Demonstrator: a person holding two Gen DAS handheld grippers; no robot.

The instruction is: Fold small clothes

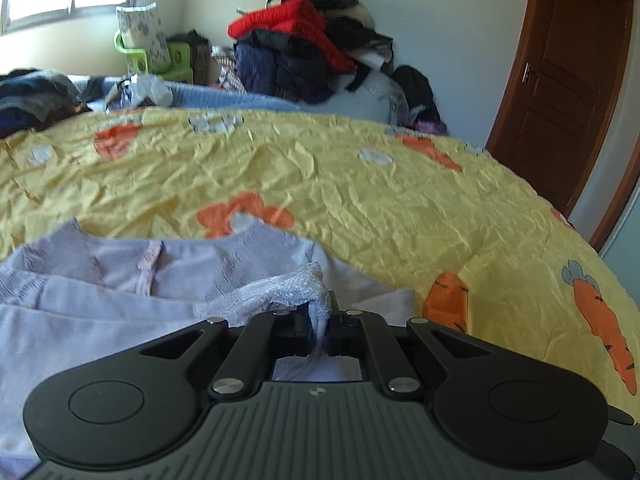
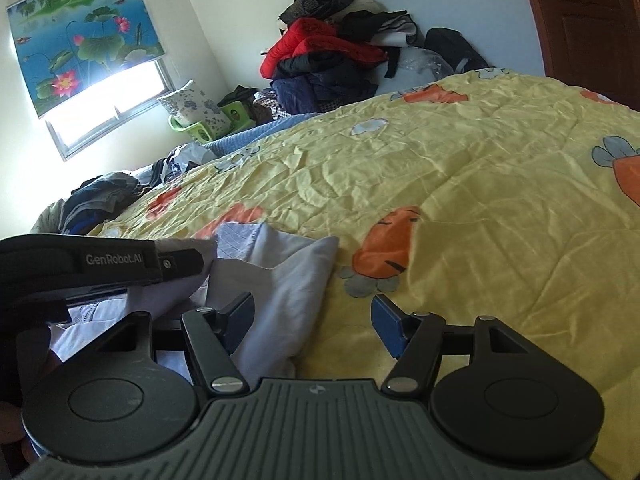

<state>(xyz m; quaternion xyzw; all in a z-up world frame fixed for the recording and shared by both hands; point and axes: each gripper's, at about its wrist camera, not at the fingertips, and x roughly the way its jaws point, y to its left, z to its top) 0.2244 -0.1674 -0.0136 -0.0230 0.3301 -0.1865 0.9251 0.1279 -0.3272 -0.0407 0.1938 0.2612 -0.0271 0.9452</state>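
The left gripper (image 1: 319, 316), pitched downward at lower centre, is clenched on the garment's (image 1: 100, 320) lace trim. The right gripper (image 2: 312, 320) is held released above the bed (image 2: 500, 200).

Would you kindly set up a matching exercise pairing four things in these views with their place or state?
Things:
1. left claw
2. right claw
3. red jacket
4. green crate

States or places:
A. open, nothing between its pads
B. under the window, holding a floral pillow
C. shut on the lilac garment's lace edge
D. in the clothes pile against the far wall

Pairs: 1-C, 2-A, 3-D, 4-B
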